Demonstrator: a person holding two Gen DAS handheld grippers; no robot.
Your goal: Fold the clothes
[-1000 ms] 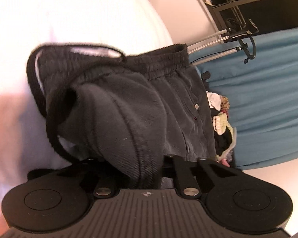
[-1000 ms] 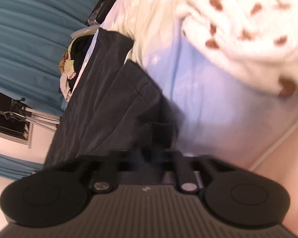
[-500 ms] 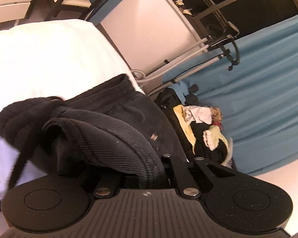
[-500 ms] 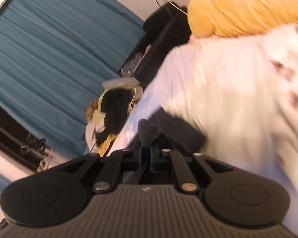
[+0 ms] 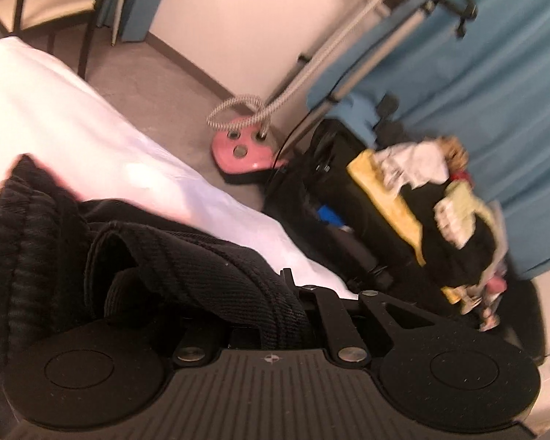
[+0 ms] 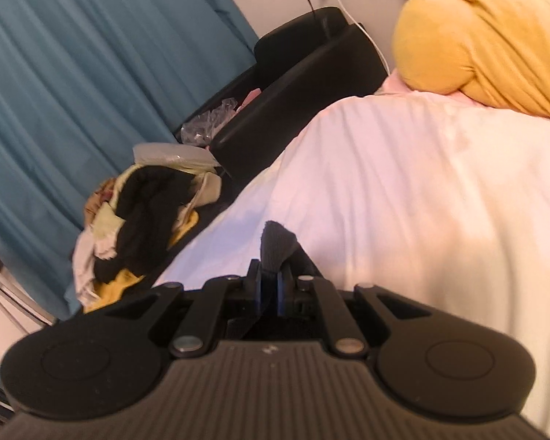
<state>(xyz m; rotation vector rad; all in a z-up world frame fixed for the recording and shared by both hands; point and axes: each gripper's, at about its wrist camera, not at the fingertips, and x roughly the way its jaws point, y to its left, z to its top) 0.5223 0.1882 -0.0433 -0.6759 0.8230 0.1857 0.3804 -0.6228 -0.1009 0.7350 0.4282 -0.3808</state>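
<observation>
Dark grey corduroy trousers [image 5: 187, 275] are bunched over my left gripper [image 5: 278, 315], which is shut on a thick fold of them; the cloth hides its fingertips. The rest of the garment slumps to the left over the white bed sheet [image 5: 73, 139]. In the right wrist view a small tuft of the same dark trousers [image 6: 277, 245] sticks up from between the blue pads of my right gripper [image 6: 271, 282], which is shut on it. Below it lies the white bed cover [image 6: 403, 190].
A heap of mixed clothes [image 5: 447, 212] lies on a black seat beside the bed, also in the right view as a clothes heap [image 6: 135, 220]. A pink steamer base [image 5: 244, 154] stands on the floor. Teal curtains [image 6: 73, 73], a yellow pillow [image 6: 487, 40], a black armchair [image 6: 300, 84].
Both grippers have lifted and tilted up with the trousers. The views swung from the bed surface toward the room, and the spotted blanket has left the right view. Less of the trousers shows.
</observation>
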